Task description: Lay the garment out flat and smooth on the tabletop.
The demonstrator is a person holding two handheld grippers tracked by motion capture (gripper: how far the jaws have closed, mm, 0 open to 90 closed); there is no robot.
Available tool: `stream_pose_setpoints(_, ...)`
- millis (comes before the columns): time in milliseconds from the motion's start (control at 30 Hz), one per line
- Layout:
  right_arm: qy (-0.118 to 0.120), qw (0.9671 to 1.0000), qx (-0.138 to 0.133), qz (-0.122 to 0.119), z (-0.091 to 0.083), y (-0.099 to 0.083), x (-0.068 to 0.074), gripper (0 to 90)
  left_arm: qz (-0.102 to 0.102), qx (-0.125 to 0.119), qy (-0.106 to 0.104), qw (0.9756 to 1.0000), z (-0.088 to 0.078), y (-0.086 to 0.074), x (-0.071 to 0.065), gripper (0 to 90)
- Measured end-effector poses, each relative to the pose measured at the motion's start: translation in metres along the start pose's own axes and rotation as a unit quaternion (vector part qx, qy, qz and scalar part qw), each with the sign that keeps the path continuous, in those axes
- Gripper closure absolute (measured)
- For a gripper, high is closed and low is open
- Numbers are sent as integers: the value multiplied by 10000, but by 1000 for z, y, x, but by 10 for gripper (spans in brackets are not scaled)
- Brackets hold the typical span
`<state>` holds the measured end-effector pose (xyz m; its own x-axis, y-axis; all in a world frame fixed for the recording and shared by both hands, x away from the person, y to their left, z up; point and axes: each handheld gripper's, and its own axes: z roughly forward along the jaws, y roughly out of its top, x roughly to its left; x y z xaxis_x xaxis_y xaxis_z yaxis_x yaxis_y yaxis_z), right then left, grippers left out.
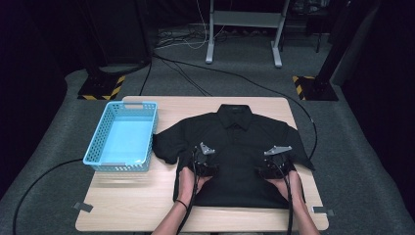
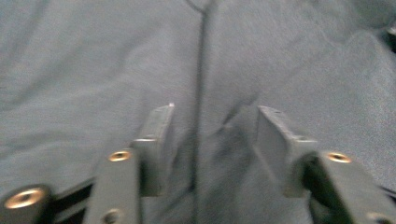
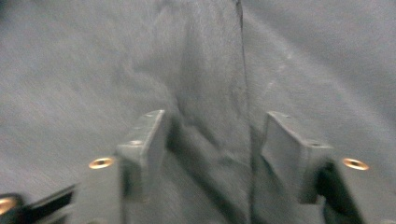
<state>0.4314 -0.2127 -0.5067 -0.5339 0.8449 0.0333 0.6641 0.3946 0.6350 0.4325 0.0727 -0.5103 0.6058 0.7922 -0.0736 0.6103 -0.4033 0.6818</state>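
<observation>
Dark studio floor with cables and stand legs behind, then a pale wooden table [image 1: 137, 205] in the middle of the high view. Black polo shirt [image 1: 235, 142] lies flat across the table's centre and right, collar at the far side, hem toward the person, sleeves spread out to both edges. Light blue plastic basket [image 1: 105, 164] sits at the table's left, just beside the left sleeve. Both forearms come in from the bottom edge. Left gripper [image 1: 204, 164] is down on the shirt's left side near the sleeve seam; in its own view the jaws stand apart with a bunched ridge of fabric and a seam line between them, pads not yet pressing (blurred, so contact is hard to judge). Right gripper [image 1: 275, 165] is down on the shirt's right side, jaws likewise apart, a raised fold and seam between them.
</observation>
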Motion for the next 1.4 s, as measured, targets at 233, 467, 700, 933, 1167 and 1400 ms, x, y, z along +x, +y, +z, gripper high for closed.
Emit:
stream_pose_setpoints(233, -39, 9998, -27, -209, -9, 2, 10, 876, 68, 21, -182, 9998, -9, -1, -7, 882)
stream_pose_setpoints(467, 46, 9978, -498, -445, -54, -20, 40, 883, 171, -291, -594, 9977, -53, -23, -23, 883)
stream_pose_setpoints(700, 33, 9989, -321, -334, -39, -56, 51, 880, -16, -126, -759, 9970, -39, -53, -26, 879)
stream_pose_setpoints(933, -89, 9979, -599, -211, -24, -45, 39, 880, -51, -287, -517, 9982, -28, -43, -16, 880)
stream_pose_setpoints(1167, -198, 9983, -521, -169, -3, -16, 24, 879, -322, -222, -400, 9984, -12, -20, 6, 880)
stream_pose_setpoints(1400, -134, 9970, -752, -140, -30, -15, 34, 882, -323, -494, -627, 9963, -40, -23, -1, 881)
